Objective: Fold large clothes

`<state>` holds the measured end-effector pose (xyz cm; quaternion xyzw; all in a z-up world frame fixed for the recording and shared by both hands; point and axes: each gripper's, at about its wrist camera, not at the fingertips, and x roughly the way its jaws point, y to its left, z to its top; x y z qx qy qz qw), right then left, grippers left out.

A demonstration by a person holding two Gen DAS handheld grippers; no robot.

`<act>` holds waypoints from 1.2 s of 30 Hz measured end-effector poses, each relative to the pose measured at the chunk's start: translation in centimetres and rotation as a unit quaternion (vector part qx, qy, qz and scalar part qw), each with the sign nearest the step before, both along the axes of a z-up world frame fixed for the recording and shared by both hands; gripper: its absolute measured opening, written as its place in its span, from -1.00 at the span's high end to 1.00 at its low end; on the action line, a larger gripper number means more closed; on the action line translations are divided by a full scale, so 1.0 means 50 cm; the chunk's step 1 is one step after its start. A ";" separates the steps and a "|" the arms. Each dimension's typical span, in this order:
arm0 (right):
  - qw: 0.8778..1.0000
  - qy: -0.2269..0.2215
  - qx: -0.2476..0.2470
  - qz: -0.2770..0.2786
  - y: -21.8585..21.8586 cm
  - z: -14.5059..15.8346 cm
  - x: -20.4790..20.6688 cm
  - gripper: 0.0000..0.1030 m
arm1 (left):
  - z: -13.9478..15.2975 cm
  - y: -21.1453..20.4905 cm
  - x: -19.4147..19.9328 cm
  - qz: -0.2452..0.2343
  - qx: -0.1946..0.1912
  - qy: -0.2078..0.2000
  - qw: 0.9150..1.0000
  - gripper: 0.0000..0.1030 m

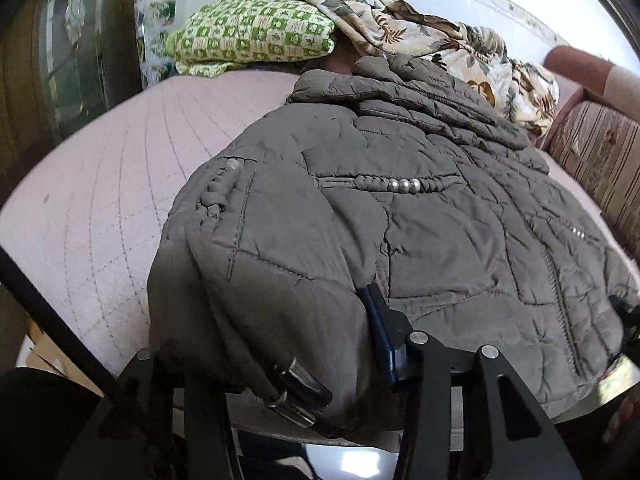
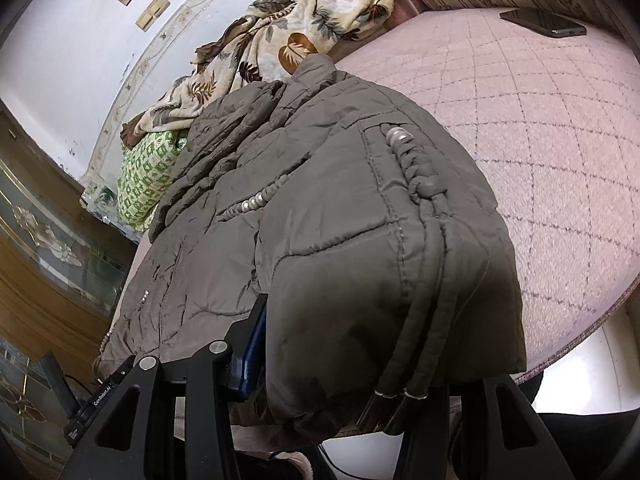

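Note:
A grey-brown quilted jacket (image 1: 420,220) lies on the pink quilted bed (image 1: 100,200), sides folded in, hem at the near edge. In the left wrist view the hem fabric bunches between my left gripper's (image 1: 304,360) fingers; the blue-padded right finger (image 1: 384,332) presses against it. In the right wrist view the jacket (image 2: 320,220) drapes over my right gripper (image 2: 352,356), the blue-padded left finger (image 2: 252,344) against the hem. Drawcords with metal tips (image 2: 392,412) hang down at the hem. The far fingers of both grippers are hidden under cloth.
A floral blanket (image 1: 440,40) and a green checked pillow (image 1: 252,36) lie at the bed's far end. A dark phone (image 2: 544,22) lies on the bed. A striped cushion (image 1: 596,152) stands at the right. A wooden cabinet with glass (image 2: 48,248) stands beside the bed.

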<state>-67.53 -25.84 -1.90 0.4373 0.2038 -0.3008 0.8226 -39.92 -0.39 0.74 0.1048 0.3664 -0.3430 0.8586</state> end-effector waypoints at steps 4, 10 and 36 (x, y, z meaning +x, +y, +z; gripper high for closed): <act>1.000 -0.003 0.001 0.001 -0.002 -0.002 -0.004 0.03 | -0.001 -0.007 -0.004 0.003 0.011 -0.010 1.000 0.06; 1.000 -0.005 0.005 0.005 -0.005 -0.003 -0.006 0.01 | -0.002 -0.006 -0.002 0.008 0.018 -0.014 1.000 -0.05; 0.998 0.048 -0.048 0.017 0.011 0.023 0.020 0.43 | 0.010 -0.012 -0.021 -0.012 0.027 -0.051 0.998 0.29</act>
